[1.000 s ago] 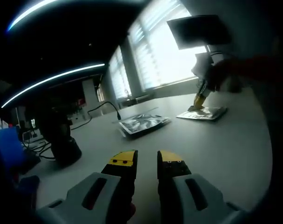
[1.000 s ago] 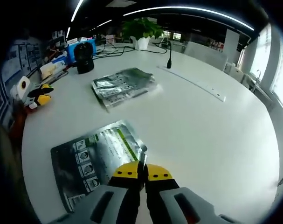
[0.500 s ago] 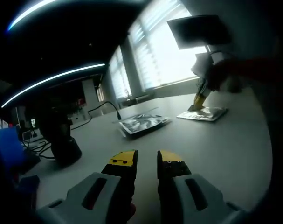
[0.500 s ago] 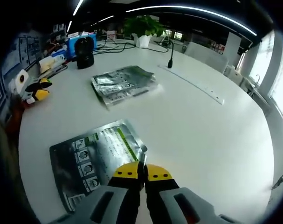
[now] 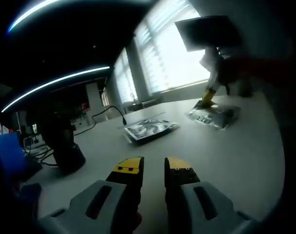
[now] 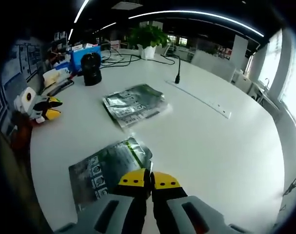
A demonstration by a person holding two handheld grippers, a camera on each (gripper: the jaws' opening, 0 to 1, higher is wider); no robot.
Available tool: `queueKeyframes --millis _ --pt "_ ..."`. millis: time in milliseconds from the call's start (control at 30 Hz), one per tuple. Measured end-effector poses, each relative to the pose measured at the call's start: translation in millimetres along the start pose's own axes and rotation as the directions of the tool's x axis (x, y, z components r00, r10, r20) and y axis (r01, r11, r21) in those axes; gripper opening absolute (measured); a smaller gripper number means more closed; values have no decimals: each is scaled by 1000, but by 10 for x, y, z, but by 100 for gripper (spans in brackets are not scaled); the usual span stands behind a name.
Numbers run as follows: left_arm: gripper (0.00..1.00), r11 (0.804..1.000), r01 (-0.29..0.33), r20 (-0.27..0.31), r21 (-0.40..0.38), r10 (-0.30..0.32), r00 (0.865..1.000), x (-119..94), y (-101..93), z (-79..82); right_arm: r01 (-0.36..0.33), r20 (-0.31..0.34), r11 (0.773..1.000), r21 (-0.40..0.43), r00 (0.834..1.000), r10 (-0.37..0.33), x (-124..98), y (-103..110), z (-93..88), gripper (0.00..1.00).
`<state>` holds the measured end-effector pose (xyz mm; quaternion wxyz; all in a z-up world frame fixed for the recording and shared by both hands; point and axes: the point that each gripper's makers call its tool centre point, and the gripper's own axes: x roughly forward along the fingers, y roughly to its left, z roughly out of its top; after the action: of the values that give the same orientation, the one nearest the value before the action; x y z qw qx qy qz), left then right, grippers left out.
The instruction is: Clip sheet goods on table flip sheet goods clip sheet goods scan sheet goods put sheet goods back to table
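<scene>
While left gripper (image 5: 153,165) hovers parted, right gripper (image 6: 147,179) pinches pouch (image 6: 108,165).

dim, backlit by blown-out window blinds (image 5: 172,53); streaky ceiling light strips (image 6: 196,13); fisheye bending at edges, soft blur throughout.

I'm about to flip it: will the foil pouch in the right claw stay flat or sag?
The foil pouch, pinched at one edge by the right claw, probably sags: it looks thin and crinkled. Likely light, and its glossy skin may slip.

The print on the foil pouch (image 6: 106,170) is too small to read.
</scene>
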<state>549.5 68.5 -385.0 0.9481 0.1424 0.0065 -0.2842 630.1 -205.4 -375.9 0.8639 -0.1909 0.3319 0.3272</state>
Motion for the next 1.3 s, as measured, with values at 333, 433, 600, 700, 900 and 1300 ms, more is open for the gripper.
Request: queueKeyframes --millis 333,433,600,700,900,1300 --pt "9 1000 0 1 -1 0 1000 -3 2 1 -44 42 998 -38 998 46 -215 335 294 0" --pt "9 1000 0 2 -1 0 1000 -4 1 2 -54 69 997 -47 996 57 -294 418 417 0" --pt "9 1000 1 2 -1 -1 1000 -5 0 3 -121 132 991 -51 983 127 -430 655 673 0" --pt "9 1000 0 3 -2 0 1000 -7 2 3 -147 158 987 -68 975 156 -506 781 797 0" --pt "9 1000 1 5 -4 -1 1000 -9 2 4 -157 187 982 -108 967 175 -568 932 960 0" --pt "9 1000 0 4 -3 0 1000 -10 3 2 -174 224 976 -129 954 199 -551 1129 1193 0"
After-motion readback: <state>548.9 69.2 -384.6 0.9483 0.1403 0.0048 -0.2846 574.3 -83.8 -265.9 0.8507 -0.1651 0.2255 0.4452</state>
